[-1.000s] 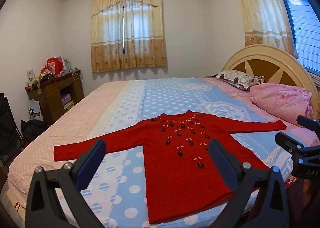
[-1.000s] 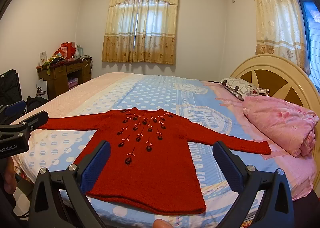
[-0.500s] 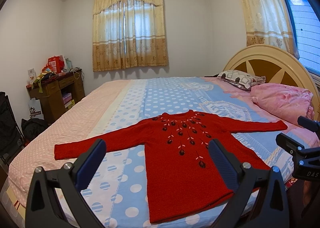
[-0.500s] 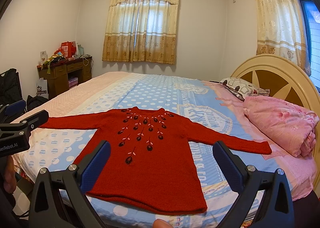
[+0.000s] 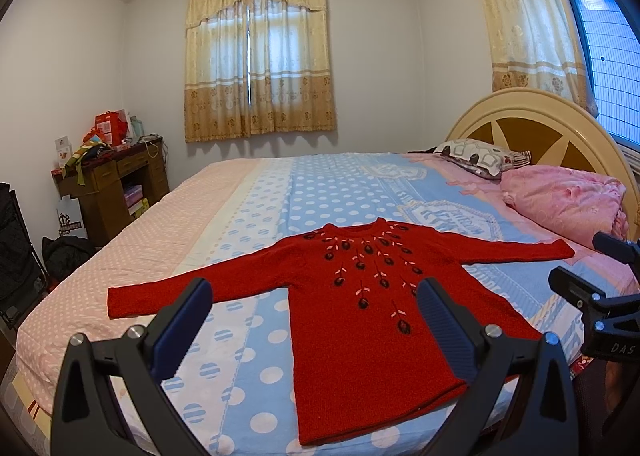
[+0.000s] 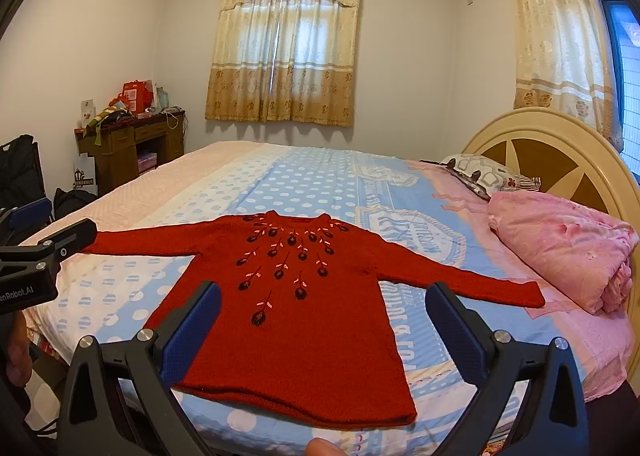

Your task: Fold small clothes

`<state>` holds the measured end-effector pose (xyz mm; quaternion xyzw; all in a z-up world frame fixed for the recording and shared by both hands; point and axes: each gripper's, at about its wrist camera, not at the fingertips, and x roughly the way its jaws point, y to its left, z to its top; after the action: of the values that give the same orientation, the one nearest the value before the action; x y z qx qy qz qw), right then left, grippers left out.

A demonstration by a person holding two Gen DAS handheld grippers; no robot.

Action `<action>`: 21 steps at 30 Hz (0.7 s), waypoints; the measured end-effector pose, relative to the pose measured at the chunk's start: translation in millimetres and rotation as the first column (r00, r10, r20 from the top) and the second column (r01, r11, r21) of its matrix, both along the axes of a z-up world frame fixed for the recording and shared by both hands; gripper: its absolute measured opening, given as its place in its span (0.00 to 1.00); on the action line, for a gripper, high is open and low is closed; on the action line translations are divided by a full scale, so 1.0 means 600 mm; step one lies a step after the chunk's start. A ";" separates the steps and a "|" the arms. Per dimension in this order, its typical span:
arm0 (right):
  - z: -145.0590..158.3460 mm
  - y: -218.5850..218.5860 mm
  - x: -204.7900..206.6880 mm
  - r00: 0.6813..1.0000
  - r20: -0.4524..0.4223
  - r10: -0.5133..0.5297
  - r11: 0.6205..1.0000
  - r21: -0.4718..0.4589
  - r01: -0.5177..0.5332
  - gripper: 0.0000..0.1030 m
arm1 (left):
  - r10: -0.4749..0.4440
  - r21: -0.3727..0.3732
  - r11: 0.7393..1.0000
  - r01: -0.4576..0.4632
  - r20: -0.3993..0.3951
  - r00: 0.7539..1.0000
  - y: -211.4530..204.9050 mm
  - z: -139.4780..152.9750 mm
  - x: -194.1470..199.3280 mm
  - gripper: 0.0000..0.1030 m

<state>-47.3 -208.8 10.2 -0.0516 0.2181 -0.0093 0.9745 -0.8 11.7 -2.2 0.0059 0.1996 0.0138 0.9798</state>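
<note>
Together, we hold two grippers above the near edge of a bed.

Left gripper [image 5: 314, 310]: we hold it with both blue-padded fingers [image 5: 184, 318] spread wide and nothing between them. It hovers over the sweater's lower left side, not touching the cloth.

Right gripper [image 6: 324, 314]: we hold it the same way, fingers [image 6: 454, 330] set far apart and gripping nothing, above the sweater's hem.

Red sweater [image 5: 360, 320]: it lies flat and face up on the bed, neck toward the far side, hem near the bed edge closest to us. Both long sleeves stretch straight out to the sides. Dark flower shapes with pale pink leaves fan down from the collar.

Bed [image 5: 248, 224]: its sheet runs in pink dotted, cream and blue polka-dot bands.

Headboard [image 6: 552, 152]: rounded, cream and brown, at the right end of the bed.

Pink quilt [image 6: 560, 244]: folded in a bundle by the headboard, just beyond the sweater's right sleeve end.

Patterned pillow [image 5: 480, 156]: it lies behind the quilt.

Wooden desk [image 6: 128, 148]: against the left wall, with red bags and clutter on top.

Curtains [image 5: 258, 56]: gold and cream, drawn shut across the far window.
</note>
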 end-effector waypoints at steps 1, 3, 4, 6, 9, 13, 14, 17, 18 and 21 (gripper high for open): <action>-0.002 0.001 0.000 1.000 -0.001 0.000 1.000 0.000 0.000 0.99 | 0.001 0.000 1.000 -0.001 0.000 1.000 0.000 0.000 0.000 1.00; -0.004 0.002 0.000 1.000 -0.002 0.000 1.000 -0.001 0.000 0.99 | 0.000 0.000 1.000 0.000 0.000 1.000 0.000 0.000 0.000 1.00; -0.004 0.002 0.000 1.000 -0.002 -0.001 1.000 -0.001 0.001 0.99 | 0.000 0.000 1.000 0.000 -0.001 1.000 0.000 0.000 0.000 1.00; -0.005 0.002 -0.001 1.000 -0.002 0.001 1.000 -0.001 -0.001 0.99 | 0.001 0.000 1.000 -0.001 0.001 1.000 0.002 -0.001 0.000 1.00; -0.004 0.003 0.000 1.000 -0.003 0.001 1.000 -0.002 -0.001 0.99 | 0.000 -0.001 1.000 0.000 0.000 1.000 0.000 0.000 0.000 1.00; -0.007 0.006 -0.001 1.000 -0.004 0.001 1.000 -0.004 -0.001 0.99 | 0.000 -0.001 1.000 0.000 -0.001 1.000 0.001 0.000 0.000 1.00; -0.009 0.007 0.000 1.000 -0.006 0.002 1.000 -0.004 -0.002 0.99 | 0.000 -0.001 1.000 0.000 0.000 1.000 0.001 0.000 0.000 1.00; -0.010 0.008 0.001 1.000 -0.007 0.002 1.000 -0.006 -0.002 0.99 | 0.000 0.000 1.000 0.000 -0.001 1.000 0.002 0.000 0.000 1.00; -0.008 0.007 0.001 1.000 -0.008 0.002 1.000 -0.005 -0.002 0.99 | 0.000 0.000 1.000 0.000 -0.001 1.000 0.002 0.000 0.000 1.00; -0.010 0.008 0.001 1.000 -0.007 0.000 1.000 -0.005 0.000 0.99 | -0.001 0.001 1.000 0.001 0.001 1.000 0.002 0.000 0.000 1.00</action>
<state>-46.8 -204.1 4.2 -0.0543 0.2212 -0.0096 0.9737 -0.6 13.0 -2.2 0.0063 0.1993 0.0136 0.9798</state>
